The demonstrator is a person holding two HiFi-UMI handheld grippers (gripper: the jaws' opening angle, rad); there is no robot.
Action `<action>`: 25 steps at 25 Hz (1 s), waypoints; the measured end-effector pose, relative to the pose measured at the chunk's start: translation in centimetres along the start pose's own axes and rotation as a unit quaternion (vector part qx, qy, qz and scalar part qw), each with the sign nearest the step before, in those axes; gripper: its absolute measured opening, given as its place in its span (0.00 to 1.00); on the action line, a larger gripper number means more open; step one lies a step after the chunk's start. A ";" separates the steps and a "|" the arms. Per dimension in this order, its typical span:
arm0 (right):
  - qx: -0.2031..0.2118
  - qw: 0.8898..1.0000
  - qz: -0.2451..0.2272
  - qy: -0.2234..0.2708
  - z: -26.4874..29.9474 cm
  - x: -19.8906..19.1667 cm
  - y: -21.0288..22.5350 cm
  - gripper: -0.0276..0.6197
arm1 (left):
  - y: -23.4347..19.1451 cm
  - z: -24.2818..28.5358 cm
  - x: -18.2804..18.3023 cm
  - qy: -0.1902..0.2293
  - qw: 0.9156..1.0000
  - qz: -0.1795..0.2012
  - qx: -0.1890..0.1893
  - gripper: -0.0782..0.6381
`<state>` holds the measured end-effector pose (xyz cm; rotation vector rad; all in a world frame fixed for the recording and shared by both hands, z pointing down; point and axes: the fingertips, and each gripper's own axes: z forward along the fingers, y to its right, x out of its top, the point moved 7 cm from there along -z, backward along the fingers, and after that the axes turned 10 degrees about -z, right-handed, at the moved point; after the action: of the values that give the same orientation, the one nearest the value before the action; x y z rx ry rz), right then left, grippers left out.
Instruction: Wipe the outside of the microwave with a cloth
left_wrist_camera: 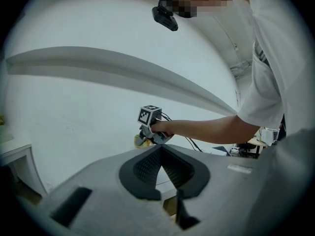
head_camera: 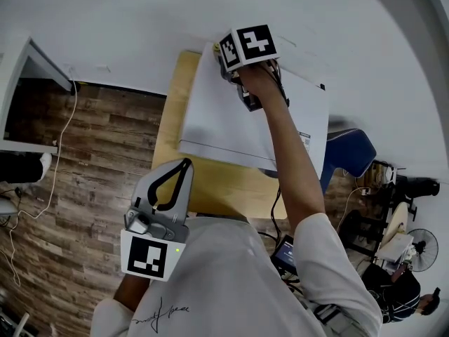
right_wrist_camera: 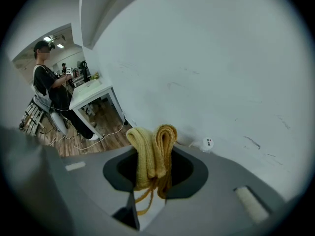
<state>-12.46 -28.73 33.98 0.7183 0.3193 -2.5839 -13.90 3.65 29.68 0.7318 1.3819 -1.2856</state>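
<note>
Right gripper (left_wrist_camera: 141, 139) is clenching the cloth (right_wrist_camera: 152, 156) between its jaws at the far top edge of the microwave (head_camera: 231, 118), close against the white wall (right_wrist_camera: 221, 73). The cloth is showing as a yellow, ribbed, folded bundle, two rounded folds standing beyond the jaw tips and loose threads hanging below. The microwave, a smooth white box, is sitting on a wooden table (head_camera: 210, 188). Left gripper (left_wrist_camera: 160, 151) is hanging near the person's body, jaws pressed together and empty. In the head view the marker cube is hiding the cloth.
</note>
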 end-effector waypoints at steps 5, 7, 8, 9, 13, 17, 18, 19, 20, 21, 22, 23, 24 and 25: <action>0.106 0.994 0.016 0.029 -0.4 0.6 -3.7 0.23 | 0.7 -0.4 0.1 0.012 1.000 -0.001 -0.002 0.10; 0.133 0.990 0.026 0.043 -1.6 0.4 -4.3 0.23 | 1.1 -0.2 0.1 0.013 1.000 0.002 -0.009 0.10; 0.129 0.990 0.022 0.046 -2.3 0.1 -4.0 0.23 | 1.3 -0.1 0.1 0.012 1.000 0.005 -0.014 0.10; 0.117 0.992 0.016 0.047 -3.2 -0.3 -3.4 0.23 | 1.6 0.1 0.0 0.010 1.000 0.008 -0.018 0.10; 0.069 0.997 0.013 0.040 -6.1 -3.4 -0.1 0.23 | 2.4 1.0 -0.3 0.005 0.999 0.009 -0.035 0.10; 0.029 0.998 0.051 0.033 -8.8 -7.8 4.2 0.23 | 4.1 2.4 -0.5 0.004 0.998 0.022 -0.065 0.10; 0.020 0.997 0.061 0.032 -9.4 -8.9 5.3 0.23 | 4.5 2.7 -0.5 0.002 0.997 0.026 -0.073 0.10; 0.011 0.997 0.071 0.031 -10.0 -10.0 6.3 0.23 | 4.9 3.1 -0.5 -0.001 0.996 0.032 -0.080 0.10; 0.003 0.996 0.081 0.029 -10.6 -11.0 7.3 0.23 | 5.2 3.4 -0.4 -0.004 0.995 0.038 -0.089 0.10; -0.003 0.995 0.091 0.028 -11.2 -12.0 8.4 0.23 | 5.6 3.8 -0.4 -0.006 0.994 0.043 -0.097 0.10; -0.008 0.994 0.103 0.028 -11.7 -12.9 9.3 0.23 | 5.9 4.1 -0.3 -0.006 0.994 0.043 -0.105 0.10; -0.011 0.993 0.115 0.028 -12.2 -13.8 10.2 0.23 | 6.3 4.4 -0.3 -0.005 0.993 0.036 -0.110 0.10; -0.014 0.991 0.127 0.029 -12.7 -14.8 11.1 0.23 | 6.7 4.7 -0.4 -0.005 0.993 0.029 -0.116 0.10; -0.019 0.990 0.137 0.028 -13.2 -15.7 11.8 0.23 | 7.1 5.1 -0.5 -0.006 0.992 0.026 -0.121 0.10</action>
<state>10.91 -29.31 30.08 0.7652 0.2666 -2.2968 -5.79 0.61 28.76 0.5879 1.4687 -1.0581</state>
